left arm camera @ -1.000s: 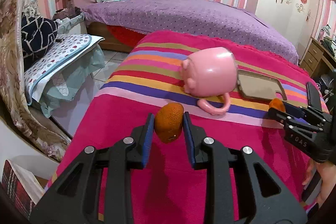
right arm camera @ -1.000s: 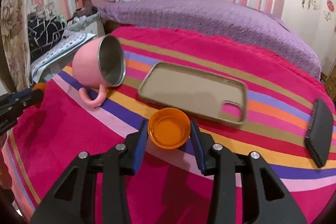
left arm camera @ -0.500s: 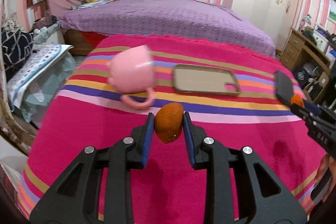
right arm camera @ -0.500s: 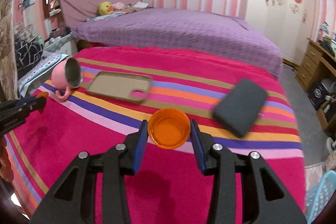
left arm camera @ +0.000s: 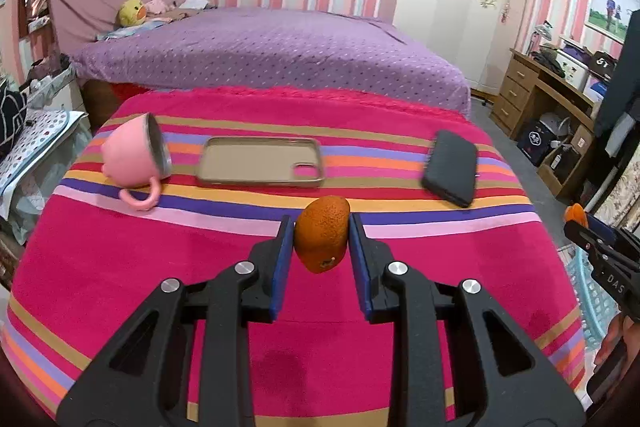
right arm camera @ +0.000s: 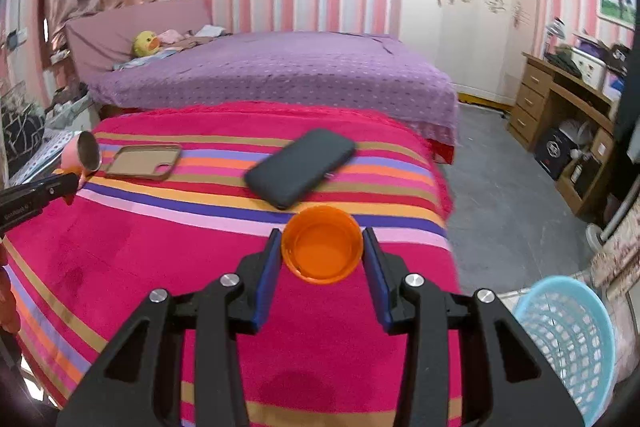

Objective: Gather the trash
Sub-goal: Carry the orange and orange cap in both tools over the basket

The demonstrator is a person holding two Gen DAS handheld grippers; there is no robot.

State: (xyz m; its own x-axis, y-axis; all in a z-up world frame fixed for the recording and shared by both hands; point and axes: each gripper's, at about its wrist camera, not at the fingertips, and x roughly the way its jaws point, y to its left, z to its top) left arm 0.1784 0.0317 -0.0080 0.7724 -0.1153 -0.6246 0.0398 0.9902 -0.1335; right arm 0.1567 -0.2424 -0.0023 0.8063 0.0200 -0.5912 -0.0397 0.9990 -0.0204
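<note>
My left gripper (left arm camera: 322,241) is shut on a piece of orange peel (left arm camera: 321,239) and holds it above the striped pink blanket (left arm camera: 160,267). My right gripper (right arm camera: 322,251) is shut on an orange bottle cap (right arm camera: 322,245), held above the blanket's right edge. A light blue mesh basket (right arm camera: 568,339) stands on the floor at the lower right of the right wrist view; its rim also shows in the left wrist view (left arm camera: 588,291). The right gripper shows at the right edge of the left wrist view (left arm camera: 580,223).
On the blanket lie a tipped pink mug (left arm camera: 134,157), an empty phone case (left arm camera: 260,167) and a black phone (left arm camera: 452,167). A purple bed (left arm camera: 260,55) is behind. A wooden desk (right arm camera: 560,107) stands at the right, with grey floor (right arm camera: 500,187) between.
Both grippers have swung to the right with their loads. The mug and case have slid left in both views, and the blue basket has come into sight.
</note>
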